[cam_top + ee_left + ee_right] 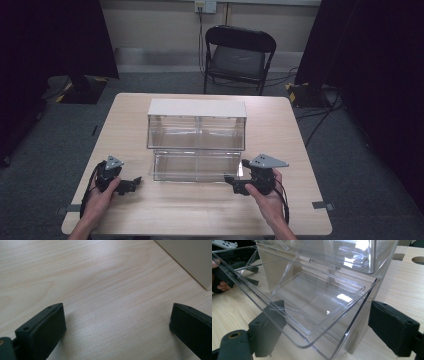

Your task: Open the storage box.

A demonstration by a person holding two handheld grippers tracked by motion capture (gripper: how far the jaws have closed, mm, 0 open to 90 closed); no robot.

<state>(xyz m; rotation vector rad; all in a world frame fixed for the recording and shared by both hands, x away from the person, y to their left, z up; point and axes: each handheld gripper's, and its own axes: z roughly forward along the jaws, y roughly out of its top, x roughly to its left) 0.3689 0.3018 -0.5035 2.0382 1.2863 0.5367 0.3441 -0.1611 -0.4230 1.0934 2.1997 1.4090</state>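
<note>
Two-tier clear bin cabinet (197, 131) at mid-table (280, 210), its lower tilt-out drawer (312, 302) swung open. Right gripper (239, 183), jaws spread and empty, straddles the drawer's near corner; left gripper (131, 185) rests released on bare wood. Risk: an off-centre push on that corner may skew the drawer or slide the light cabinet.
</note>
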